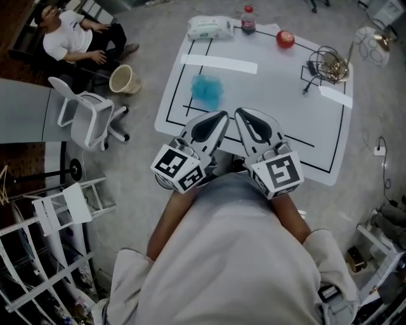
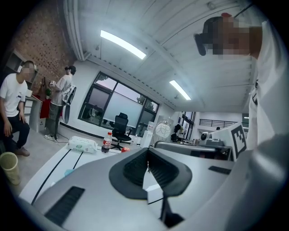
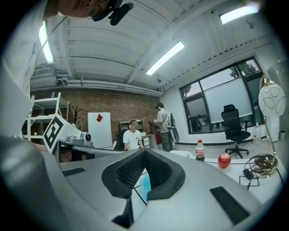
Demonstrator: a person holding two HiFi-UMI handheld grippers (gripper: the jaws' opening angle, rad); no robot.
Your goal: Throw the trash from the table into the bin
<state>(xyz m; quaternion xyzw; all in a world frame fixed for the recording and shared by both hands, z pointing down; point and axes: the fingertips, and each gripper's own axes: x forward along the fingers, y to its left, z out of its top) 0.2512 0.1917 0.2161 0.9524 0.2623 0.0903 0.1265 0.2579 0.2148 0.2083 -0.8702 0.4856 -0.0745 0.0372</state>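
Left gripper and right gripper closed, apparently empty.

I get even overhead light from the ceiling tubes — shadows soft, white table bright, near washed out. Head view slightly soft, floor around it dimmer. Both gripper views: heavy fisheye, black vignetted corners, foreground nearest the lens blurred — windows a bit blown, tubes glaring.

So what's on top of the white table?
A blue crumpled wad, a pack of wipes, a red-capped bottle, a red apple and tangled wire are on the table. Part of its near edge is hidden under the left hand-held gripper and the right hand-held gripper.
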